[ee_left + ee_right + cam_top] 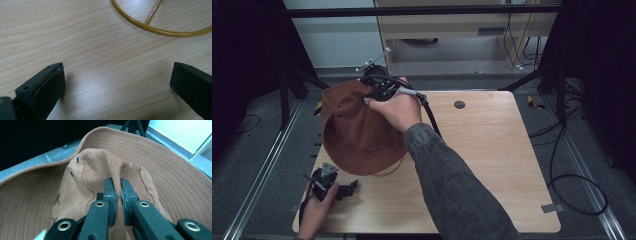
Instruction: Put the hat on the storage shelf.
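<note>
Right hand-held gripper (117,192) pinches the brown hat's (354,125) crown, while left hand-held gripper (117,82) rests wide apart nearby.

The brown bucket hat (354,127) is tilted up over the table's far left corner. Its crown (100,173) is pinched into a fold.

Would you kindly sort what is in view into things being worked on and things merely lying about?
In the job:
- brown hat, its crown pinched by the right gripper
- yellow cord on the table
- left gripper, open and low over the wood

Lying about:
- floor cables
</note>
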Demonstrator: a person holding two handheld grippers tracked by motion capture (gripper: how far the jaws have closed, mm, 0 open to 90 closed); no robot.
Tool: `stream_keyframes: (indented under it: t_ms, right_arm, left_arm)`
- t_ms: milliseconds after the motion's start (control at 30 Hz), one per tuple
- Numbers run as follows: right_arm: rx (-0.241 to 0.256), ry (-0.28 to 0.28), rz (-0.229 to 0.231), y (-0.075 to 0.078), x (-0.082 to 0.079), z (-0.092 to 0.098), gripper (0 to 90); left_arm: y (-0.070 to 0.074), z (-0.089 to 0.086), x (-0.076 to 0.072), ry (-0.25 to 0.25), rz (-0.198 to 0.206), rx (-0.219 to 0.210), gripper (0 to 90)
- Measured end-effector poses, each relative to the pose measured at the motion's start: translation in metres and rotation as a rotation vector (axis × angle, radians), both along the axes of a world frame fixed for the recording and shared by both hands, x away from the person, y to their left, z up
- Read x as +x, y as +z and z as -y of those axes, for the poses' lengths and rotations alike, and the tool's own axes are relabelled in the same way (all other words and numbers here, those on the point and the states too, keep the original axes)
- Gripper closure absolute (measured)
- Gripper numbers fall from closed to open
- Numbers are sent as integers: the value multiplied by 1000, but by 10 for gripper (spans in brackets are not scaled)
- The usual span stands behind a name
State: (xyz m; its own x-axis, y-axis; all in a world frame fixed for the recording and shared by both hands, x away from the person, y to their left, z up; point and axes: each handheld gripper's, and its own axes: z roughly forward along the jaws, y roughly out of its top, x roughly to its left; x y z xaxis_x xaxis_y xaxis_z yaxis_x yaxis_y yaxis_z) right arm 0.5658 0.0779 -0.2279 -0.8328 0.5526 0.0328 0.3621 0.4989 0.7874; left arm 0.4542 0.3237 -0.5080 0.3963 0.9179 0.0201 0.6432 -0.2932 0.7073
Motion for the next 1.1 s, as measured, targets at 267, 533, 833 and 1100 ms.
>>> stream_keyframes:
  t_ms: [267,533,833,1100]
  right_arm:
    - [15,-5,-5,-2,0,4,787]
    - [19,-14,-9,-3,-2,6,705]
    - [23,-18,-12,-3,-4,9,636]
    - [18,-6,-4,-1,-11,12,573]
  left_arm:
    - [0,0,0,2,1,-2,0]
    - [0,0,0,2,1,-2,0]
    - [0,0,0,-1,1,2,0]
    - [0,0,0,0,1,1,0]
